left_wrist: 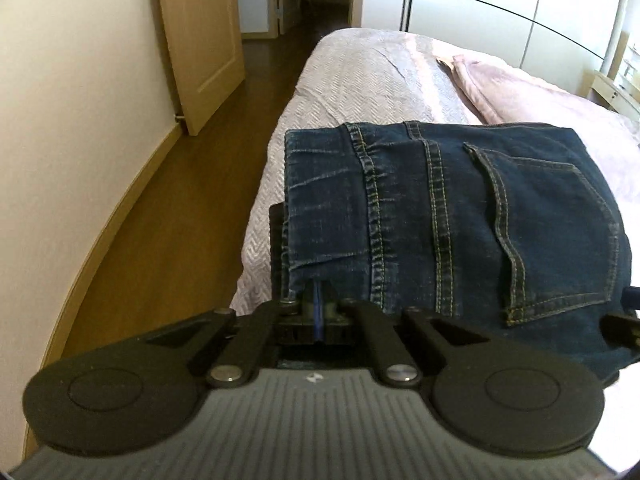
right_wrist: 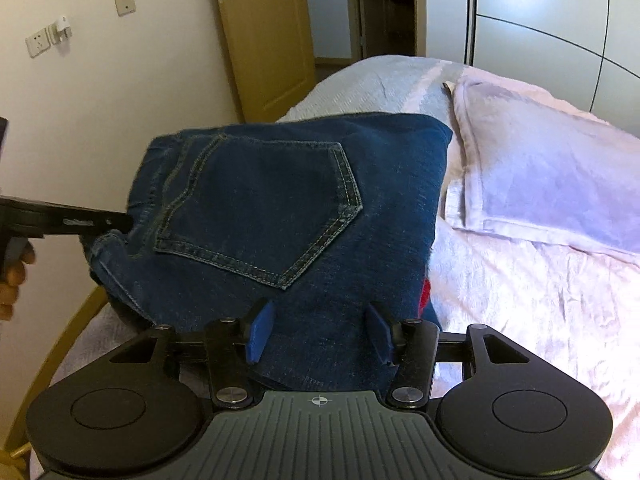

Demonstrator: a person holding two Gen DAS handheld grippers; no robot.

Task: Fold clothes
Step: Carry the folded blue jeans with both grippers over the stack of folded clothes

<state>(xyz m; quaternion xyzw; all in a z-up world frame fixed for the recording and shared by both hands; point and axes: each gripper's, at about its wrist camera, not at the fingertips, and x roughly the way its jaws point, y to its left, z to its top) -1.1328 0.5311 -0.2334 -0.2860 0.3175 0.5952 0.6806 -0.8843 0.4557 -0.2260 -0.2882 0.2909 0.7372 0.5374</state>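
Jeans folded on bed edge, left gripper clamped, right spread

Fingertips first: left gripper (left_wrist: pixel 319 308) has blue pads pressed together w/ a fold of the jeans (left_wrist: pixel 460 216) pinched between them, at the near left corner of the bundle. Right gripper (right_wrist: pixel 320 334) has fingers (right_wrist: pixel 261 332) spread wide, denim lying between and under them, nothing squeezed; pads sit on the near edge of the jeans (right_wrist: pixel 280 200). Left gripper (right_wrist: pixel 72 222) also shows in right wrist view, coming in from the left and touching the denim's left side, w/ the person's hand (right_wrist: pixel 14 276) behind it.

Jeans are folded into a thick stack, back pocket (right_wrist: pixel 260 208) facing up, resting near the bed (left_wrist: pixel 360 76) edge closest to the wall side. Just beside them, to the right, lies a pale pink folded cloth (right_wrist: pixel 540 176) on the bedspread. Beyond: wood floor (left_wrist: pixel 192 184), open door (left_wrist: pixel 200 40), wardrobe (left_wrist: pixel 500 4) w/ white panels
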